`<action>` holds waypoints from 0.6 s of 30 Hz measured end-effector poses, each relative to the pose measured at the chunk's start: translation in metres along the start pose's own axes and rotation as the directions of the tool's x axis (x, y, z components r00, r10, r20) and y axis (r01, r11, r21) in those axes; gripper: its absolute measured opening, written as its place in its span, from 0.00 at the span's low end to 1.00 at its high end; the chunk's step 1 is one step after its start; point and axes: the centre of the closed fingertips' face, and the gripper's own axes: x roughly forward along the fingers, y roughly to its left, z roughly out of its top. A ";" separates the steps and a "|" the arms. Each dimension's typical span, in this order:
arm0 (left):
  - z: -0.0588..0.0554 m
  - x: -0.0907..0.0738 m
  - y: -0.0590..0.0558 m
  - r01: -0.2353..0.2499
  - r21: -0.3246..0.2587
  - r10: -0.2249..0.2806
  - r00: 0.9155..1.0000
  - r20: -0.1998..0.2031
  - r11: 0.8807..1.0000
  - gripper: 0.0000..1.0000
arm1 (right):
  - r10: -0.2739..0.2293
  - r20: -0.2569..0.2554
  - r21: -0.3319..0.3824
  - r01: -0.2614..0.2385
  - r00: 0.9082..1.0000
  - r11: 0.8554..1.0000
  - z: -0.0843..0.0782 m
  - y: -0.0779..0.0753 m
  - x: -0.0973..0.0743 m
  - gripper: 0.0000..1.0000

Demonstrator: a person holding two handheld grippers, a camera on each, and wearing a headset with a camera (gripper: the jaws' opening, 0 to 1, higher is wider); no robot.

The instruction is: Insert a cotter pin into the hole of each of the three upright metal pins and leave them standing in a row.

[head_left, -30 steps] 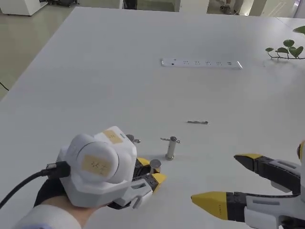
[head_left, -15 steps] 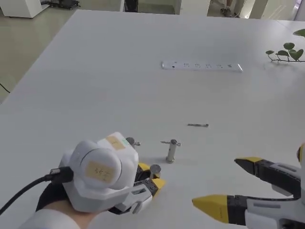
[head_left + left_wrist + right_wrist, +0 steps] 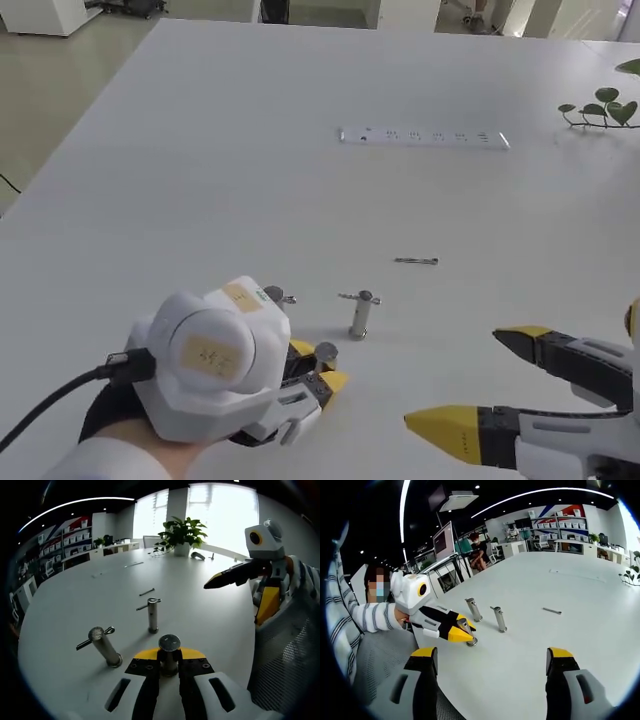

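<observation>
1. The left hand-held gripper (image 3: 320,365) sits at the near left of the table (image 3: 200,180), held in a person's hand (image 3: 130,435). Its yellow-tipped jaws are pressed together on the shaft of the gripped metal pin (image 3: 169,650).
2. That pin stands upright, and its flat round head shows just above the jaw tips. In the right gripper view its base looks to be at the table surface.
3. The right hand-held gripper (image 3: 455,378) is at the near right, well apart from the pins. Its jaws are spread wide with nothing between them.
4. The right metal pin (image 3: 360,315) stands upright just beyond and to the right of the gripped one. A cotter pin (image 3: 352,296) passes through its top and sticks out to the left.
5. The left metal pin (image 3: 273,294) stands beyond the left gripper's white body, which hides its lower part in the head view. A second cotter pin (image 3: 95,637) runs through its top. In the left gripper view it appears to lean, but I cannot tell whether that is only the lens.
6. A loose cotter pin (image 3: 415,261) lies flat on the table, farther away and to the right of the standing pins, touching none of them.
7. A white power strip (image 3: 420,136) lies far across the table.
8. A green plant (image 3: 600,105) sits at the far right edge.
</observation>
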 end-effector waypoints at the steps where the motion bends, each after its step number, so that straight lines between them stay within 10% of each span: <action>1: 0.000 0.000 0.000 0.000 -0.003 0.000 1.000 0.001 1.000 0.10 | 0.000 -0.002 0.000 0.000 1.000 1.000 -0.001 0.000 0.000 0.88; 11: -0.002 -0.002 0.001 -0.022 0.034 0.022 1.000 -0.005 0.999 0.10 | -0.005 -0.005 -0.008 0.005 1.000 1.000 0.000 0.001 -0.001 0.88; 18: -0.002 -0.004 0.005 -0.028 -0.042 0.028 1.000 -0.013 0.999 0.10 | 0.001 -0.017 -0.011 -0.001 1.000 1.000 -0.004 0.003 0.000 0.88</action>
